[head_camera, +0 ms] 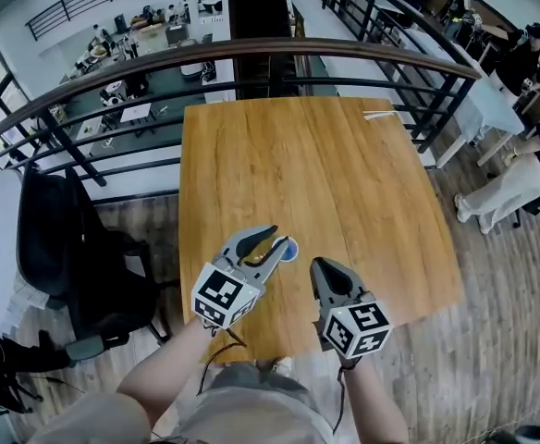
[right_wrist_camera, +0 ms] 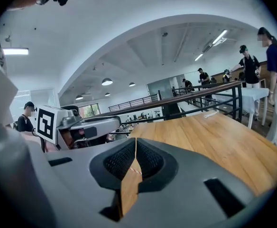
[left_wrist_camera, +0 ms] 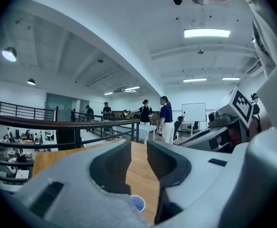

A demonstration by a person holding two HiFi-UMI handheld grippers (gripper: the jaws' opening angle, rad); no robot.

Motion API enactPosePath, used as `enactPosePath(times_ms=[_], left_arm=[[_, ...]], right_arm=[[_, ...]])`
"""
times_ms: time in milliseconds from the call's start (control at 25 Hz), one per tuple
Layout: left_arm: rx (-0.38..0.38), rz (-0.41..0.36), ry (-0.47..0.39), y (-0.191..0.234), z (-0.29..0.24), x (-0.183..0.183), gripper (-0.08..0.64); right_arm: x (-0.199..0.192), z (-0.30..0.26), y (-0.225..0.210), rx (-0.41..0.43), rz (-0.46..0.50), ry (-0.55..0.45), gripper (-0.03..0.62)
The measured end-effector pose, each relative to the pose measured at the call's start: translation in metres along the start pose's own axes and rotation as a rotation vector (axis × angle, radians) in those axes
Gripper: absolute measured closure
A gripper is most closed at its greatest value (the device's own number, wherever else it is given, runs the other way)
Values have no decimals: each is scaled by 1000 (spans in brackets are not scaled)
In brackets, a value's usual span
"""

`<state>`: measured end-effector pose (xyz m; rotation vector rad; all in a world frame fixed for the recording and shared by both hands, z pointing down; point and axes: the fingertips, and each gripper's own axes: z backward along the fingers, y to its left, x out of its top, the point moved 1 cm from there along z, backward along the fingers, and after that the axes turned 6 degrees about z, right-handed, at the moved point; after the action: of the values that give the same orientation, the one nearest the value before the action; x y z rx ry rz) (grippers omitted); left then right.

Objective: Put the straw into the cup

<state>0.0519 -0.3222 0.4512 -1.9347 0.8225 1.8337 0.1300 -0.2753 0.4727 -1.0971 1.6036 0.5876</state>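
A small blue cup (head_camera: 288, 249) stands on the wooden table (head_camera: 325, 174) near its front edge. My left gripper (head_camera: 270, 246) is open and its tips reach the cup. In the left gripper view the cup (left_wrist_camera: 137, 203) shows low in the gap between the jaws (left_wrist_camera: 138, 160), not clamped. My right gripper (head_camera: 319, 265) hovers just right of the cup with its jaws pressed together. In the right gripper view a short red-and-white striped bit of straw (right_wrist_camera: 134, 171) crosses the seam of the jaws (right_wrist_camera: 135, 152). The rest of the straw is hidden.
Thin white sticks (head_camera: 381, 115) lie at the table's far right corner, also seen as white sticks (right_wrist_camera: 211, 113). A dark railing (head_camera: 251, 54) runs behind the table. A black chair (head_camera: 76, 248) stands to the left. People (left_wrist_camera: 166, 118) stand beyond the railing.
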Motion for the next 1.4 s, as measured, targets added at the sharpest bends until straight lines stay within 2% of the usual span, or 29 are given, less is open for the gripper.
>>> enactPosePath(times_ms=[160, 360, 440, 640, 800, 1000, 1280, 1400], left_arm=[[22, -20, -35, -14, 20, 32, 450], [109, -19, -41, -14, 37, 48, 492], [111, -19, -37, -17, 43, 51, 494], [110, -92, -4, -27, 54, 58, 514], [95, -102, 1, -31, 64, 66, 523], [100, -89, -31, -37, 78, 67, 528], [79, -101, -17, -50, 94, 54, 537], [50, -105, 5, -59, 102, 45, 540]], right_arm=[[21, 22, 13, 16, 8, -42, 569], [46, 41, 25, 24, 48, -82, 569], [54, 48, 30, 23, 71, -97, 569], [79, 66, 46, 11, 186, -131, 569], [96, 76, 62, 26, 224, -170, 569], [97, 80, 70, 68, 210, -183, 569], [81, 90, 76, 65, 208, -157, 569], [69, 98, 79, 29, 177, -194, 569]])
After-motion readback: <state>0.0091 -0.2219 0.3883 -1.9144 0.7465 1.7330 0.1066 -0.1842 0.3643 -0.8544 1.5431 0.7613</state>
